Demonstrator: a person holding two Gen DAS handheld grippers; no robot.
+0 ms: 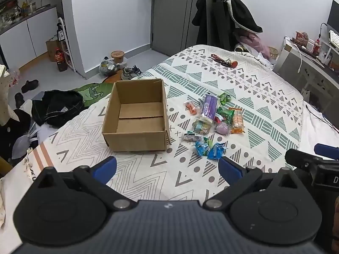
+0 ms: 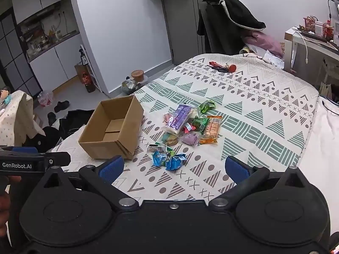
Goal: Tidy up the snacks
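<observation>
An open, empty cardboard box [image 1: 137,116] [image 2: 112,131] stands on a patterned bedspread [image 1: 264,97] [image 2: 264,110]. To its right lies a pile of wrapped snacks: a purple pack [image 1: 209,105] [image 2: 181,117], an orange biscuit pack [image 1: 237,120] [image 2: 211,131], green wrappers [image 1: 224,112] [image 2: 206,105] and blue wrappers [image 1: 208,148] [image 2: 168,158] nearest me. My left gripper [image 1: 167,167] hovers open, short of the box and the pile. My right gripper [image 2: 173,169] is open too, just short of the blue wrappers. Neither holds anything.
Red scissors and small items [image 1: 222,60] [image 2: 222,67] lie at the bed's far end. A chair with a dark coat [image 1: 222,19] stands behind. Clothes, a bag [image 1: 57,108] and shoes [image 1: 130,73] litter the floor left. A desk [image 1: 313,55] is at right.
</observation>
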